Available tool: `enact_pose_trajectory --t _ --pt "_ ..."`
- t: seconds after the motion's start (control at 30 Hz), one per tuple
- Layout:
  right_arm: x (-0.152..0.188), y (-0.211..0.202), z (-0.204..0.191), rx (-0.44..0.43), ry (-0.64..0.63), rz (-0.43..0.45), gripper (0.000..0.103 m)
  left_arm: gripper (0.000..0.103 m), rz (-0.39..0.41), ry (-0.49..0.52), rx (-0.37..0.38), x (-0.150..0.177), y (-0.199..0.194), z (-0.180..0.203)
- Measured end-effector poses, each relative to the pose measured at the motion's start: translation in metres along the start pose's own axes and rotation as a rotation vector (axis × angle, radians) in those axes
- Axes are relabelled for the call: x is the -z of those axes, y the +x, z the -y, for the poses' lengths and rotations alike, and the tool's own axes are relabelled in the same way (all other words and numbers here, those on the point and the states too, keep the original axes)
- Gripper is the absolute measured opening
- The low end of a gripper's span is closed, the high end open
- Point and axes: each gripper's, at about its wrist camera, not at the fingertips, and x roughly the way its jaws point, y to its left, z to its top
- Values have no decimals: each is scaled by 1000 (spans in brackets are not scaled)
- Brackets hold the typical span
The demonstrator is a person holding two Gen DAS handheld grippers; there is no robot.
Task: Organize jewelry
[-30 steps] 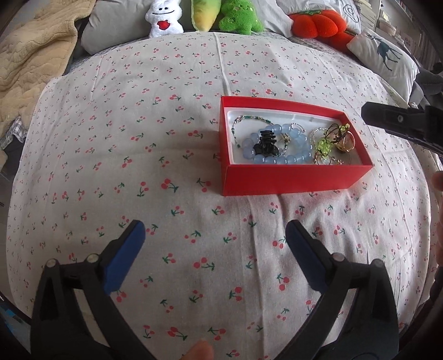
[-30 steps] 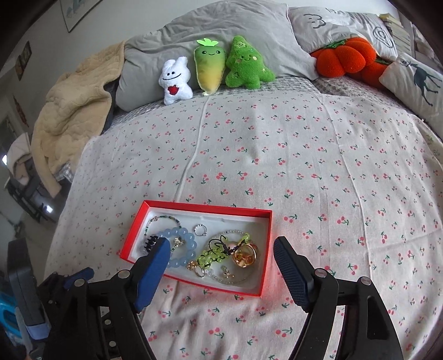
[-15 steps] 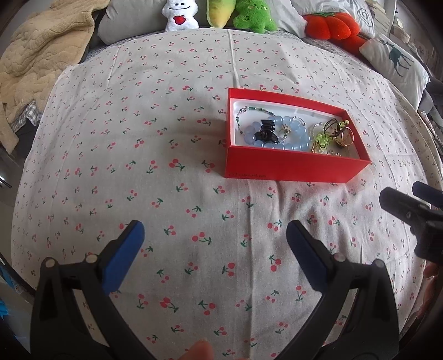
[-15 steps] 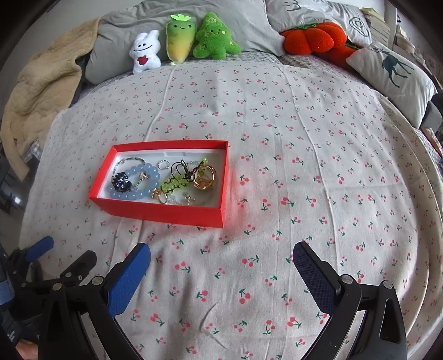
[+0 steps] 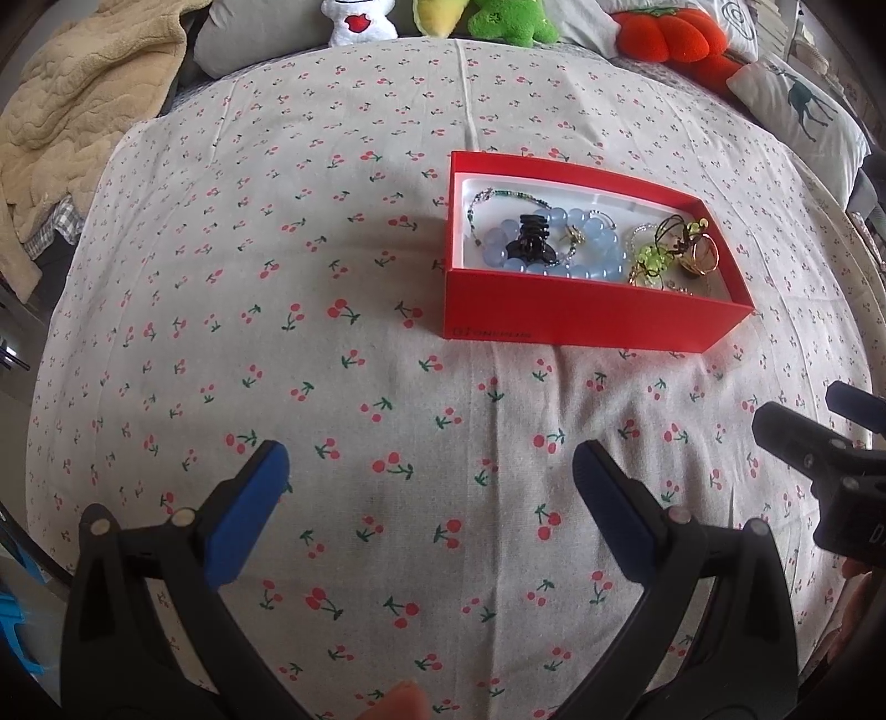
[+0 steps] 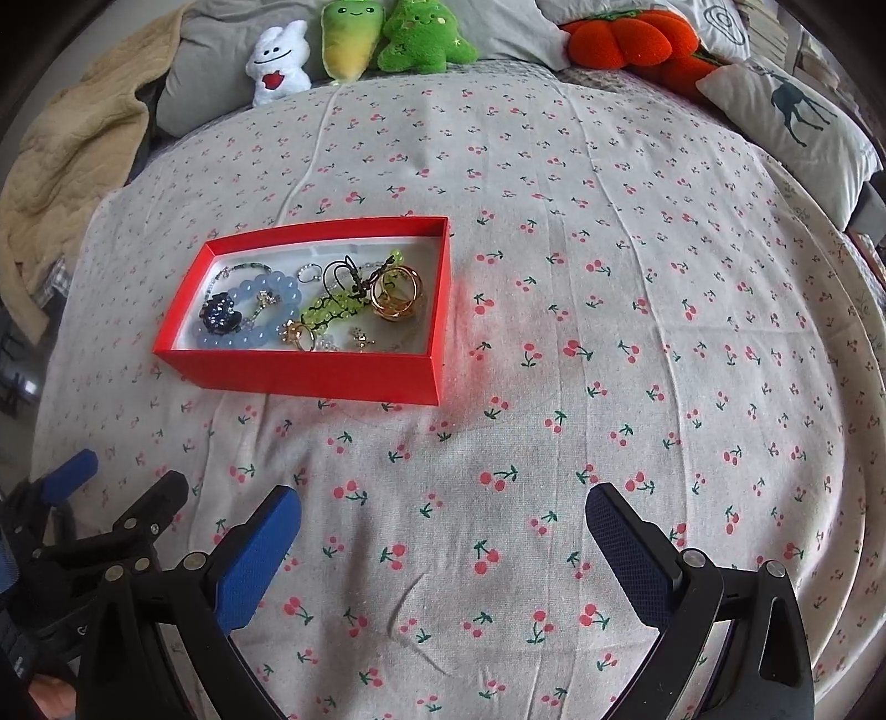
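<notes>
A red box (image 5: 581, 318) (image 6: 310, 374) lies on the cherry-print bedsheet. Inside it are a pale blue bead bracelet (image 5: 595, 243) (image 6: 260, 327), a black hair claw (image 5: 531, 241) (image 6: 220, 318), a green bead piece (image 5: 650, 260) (image 6: 332, 307), gold rings (image 5: 703, 257) (image 6: 396, 293) and thin chains. My left gripper (image 5: 429, 479) hovers open over bare sheet, nearer the camera than the box. My right gripper (image 6: 443, 520) is wide open too, below and right of the box, nothing between its fingers. Each gripper shows at the edge of the other's view.
Plush toys (image 6: 360, 41) and grey pillows line the head of the bed. An orange plush pumpkin (image 6: 626, 39) and a deer-print cushion (image 6: 792, 122) sit at the far right. A beige blanket (image 5: 72, 105) is heaped at the far left.
Both views pulled back from the box toward the near bed edge. The right gripper left the box, its fingers spread wider, and it dropped lower at the right of the left view.
</notes>
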Motion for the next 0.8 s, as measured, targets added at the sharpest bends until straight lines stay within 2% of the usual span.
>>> enact_pose_trajectory --t 0.8 --pt "-1 -1 -1 11 -5 2 103 102 -6 6 -4 3 3 1"
